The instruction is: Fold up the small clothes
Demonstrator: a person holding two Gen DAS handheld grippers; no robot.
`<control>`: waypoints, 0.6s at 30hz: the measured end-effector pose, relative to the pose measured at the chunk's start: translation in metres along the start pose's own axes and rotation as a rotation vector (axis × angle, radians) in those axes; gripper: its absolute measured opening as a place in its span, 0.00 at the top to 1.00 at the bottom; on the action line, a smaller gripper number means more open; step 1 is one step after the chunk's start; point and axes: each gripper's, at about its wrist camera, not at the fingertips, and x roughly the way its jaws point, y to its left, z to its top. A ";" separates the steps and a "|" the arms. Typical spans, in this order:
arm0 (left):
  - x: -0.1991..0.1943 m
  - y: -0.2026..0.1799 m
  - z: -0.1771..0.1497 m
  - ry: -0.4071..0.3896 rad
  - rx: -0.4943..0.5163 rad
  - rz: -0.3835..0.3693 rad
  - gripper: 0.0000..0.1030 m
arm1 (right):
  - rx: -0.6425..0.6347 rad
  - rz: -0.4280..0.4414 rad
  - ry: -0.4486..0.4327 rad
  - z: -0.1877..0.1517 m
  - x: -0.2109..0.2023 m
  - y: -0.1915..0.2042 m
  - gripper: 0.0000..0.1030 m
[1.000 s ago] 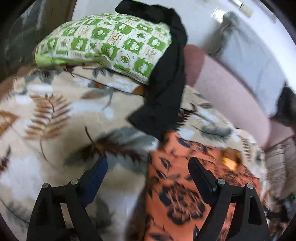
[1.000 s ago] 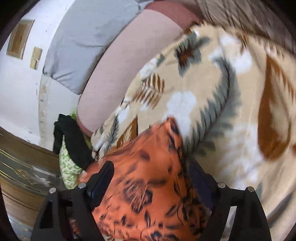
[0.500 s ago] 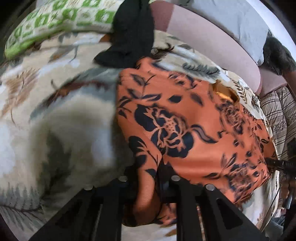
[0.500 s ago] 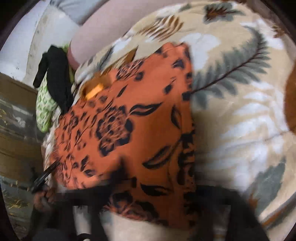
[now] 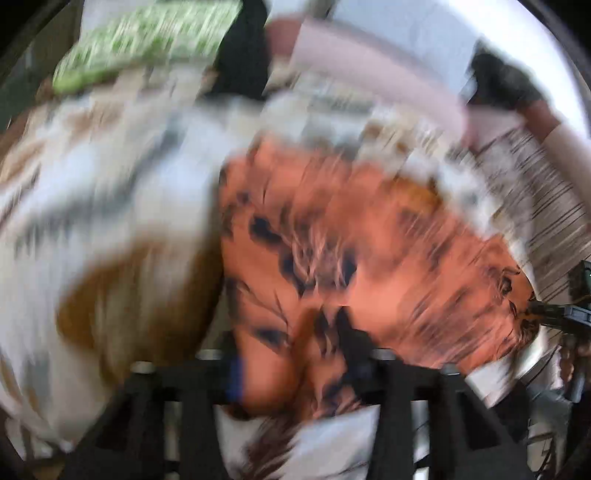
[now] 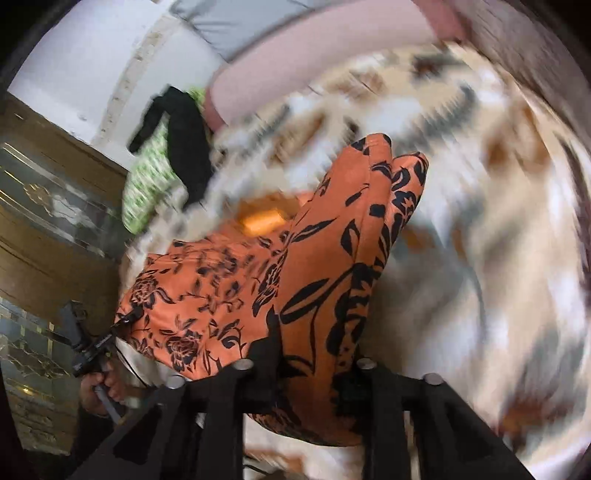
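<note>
Gripping a bunched fold of the orange floral garment (image 5: 369, 266), the left gripper (image 5: 295, 365) is working at the near edge of the leaf-print blanket (image 5: 110, 206), its jaws opening while the cloth is bulging up between them; the left wrist view is badly smeared, so whether the pads are pressing the fabric is not clear. The right gripper (image 6: 314, 373) is likewise opening, with a raised ridge of the same garment (image 6: 325, 258) running between its black fingers (image 6: 266, 350) and standing up in a long fold toward the middle of the blanket (image 6: 498, 258). The rest of the garment is lying flatter toward the blanket's near edge, with a paler orange patch showing at the fold's inner side. In the right wrist view a person's hand (image 6: 103, 387) is holding the other gripper at the garment's far corner. Beyond the garment, at the far corner of the blanket, a green-and-white patterned pillow (image 5: 147, 40) is lying with a black cloth (image 5: 243, 48) draped over it. A pink bolster (image 6: 314, 55) is running along the blanket's far edge, with a grey cushion (image 6: 240, 22) behind it against the white wall. A brown cabinet with glass panels (image 6: 48, 206) is standing beside the bed.
</note>
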 end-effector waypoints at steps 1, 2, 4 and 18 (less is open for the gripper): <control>0.001 0.007 -0.005 -0.002 -0.013 -0.005 0.53 | 0.040 -0.060 0.053 -0.016 0.013 -0.017 0.23; -0.005 0.011 -0.004 -0.026 -0.022 -0.023 0.52 | 0.062 -0.130 0.073 -0.027 0.020 -0.029 0.24; -0.026 0.018 0.011 -0.103 -0.044 -0.020 0.49 | 0.053 -0.085 -0.001 -0.030 0.008 -0.031 0.24; 0.023 0.018 0.086 -0.083 -0.007 -0.041 0.34 | -0.127 -0.266 -0.184 0.076 0.030 -0.010 0.24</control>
